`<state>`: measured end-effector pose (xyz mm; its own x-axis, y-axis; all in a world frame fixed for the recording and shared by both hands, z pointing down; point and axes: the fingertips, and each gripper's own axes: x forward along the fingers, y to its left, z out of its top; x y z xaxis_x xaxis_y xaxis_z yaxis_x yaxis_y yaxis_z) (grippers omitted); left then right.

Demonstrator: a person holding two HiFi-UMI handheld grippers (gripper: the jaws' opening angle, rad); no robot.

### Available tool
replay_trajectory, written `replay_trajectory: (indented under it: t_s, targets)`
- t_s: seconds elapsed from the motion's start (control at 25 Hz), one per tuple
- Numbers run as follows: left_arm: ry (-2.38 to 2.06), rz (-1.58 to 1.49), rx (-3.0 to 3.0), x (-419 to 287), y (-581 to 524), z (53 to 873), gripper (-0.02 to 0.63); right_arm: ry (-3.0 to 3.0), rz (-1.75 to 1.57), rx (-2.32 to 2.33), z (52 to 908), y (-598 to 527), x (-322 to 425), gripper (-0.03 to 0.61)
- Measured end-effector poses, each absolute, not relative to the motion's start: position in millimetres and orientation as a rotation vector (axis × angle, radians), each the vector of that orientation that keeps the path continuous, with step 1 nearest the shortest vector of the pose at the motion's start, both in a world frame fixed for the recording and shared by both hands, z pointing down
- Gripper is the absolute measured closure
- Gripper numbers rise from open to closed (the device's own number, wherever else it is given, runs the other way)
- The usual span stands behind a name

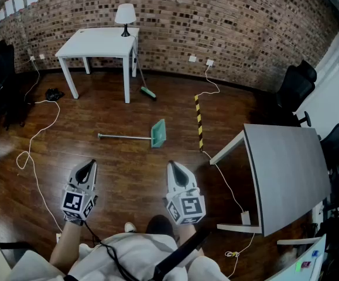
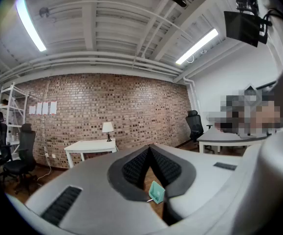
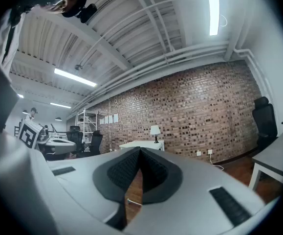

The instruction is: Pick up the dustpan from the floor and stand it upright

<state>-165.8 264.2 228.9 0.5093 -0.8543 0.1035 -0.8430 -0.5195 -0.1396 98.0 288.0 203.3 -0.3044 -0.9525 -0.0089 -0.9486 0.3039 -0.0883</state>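
Dustpan [image 1: 158, 132] flat on floor [image 1: 128, 168]

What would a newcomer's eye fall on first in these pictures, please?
The green dustpan lies on the wood floor in mid-room, its long handle stretching left. Nearer the camera, the left gripper and right gripper hang side by side, both shut and empty, well short of it. Behind, a white table with a lamp stands against the brick wall.
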Motion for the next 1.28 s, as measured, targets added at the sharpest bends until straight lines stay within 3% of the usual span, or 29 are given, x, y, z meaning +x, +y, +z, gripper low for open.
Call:
replay_trajectory:
  t_s: [0.4,0.92,1.28]
  targets:
    - [1.524,-0.239,-2.65,-161,208,250,0.601,2.534,-0.124,-1.816,220,232,107,0.583]
    - [1.617,-0.255,-2.576,-92,3,242,0.6,2.61,-0.108,-1.736,227,12,187,0.584]
    - [1.743,-0.325,-2.504,-109,-71,241,0.6,2.649,-0.167,-1.731,231,-80,208,0.584]
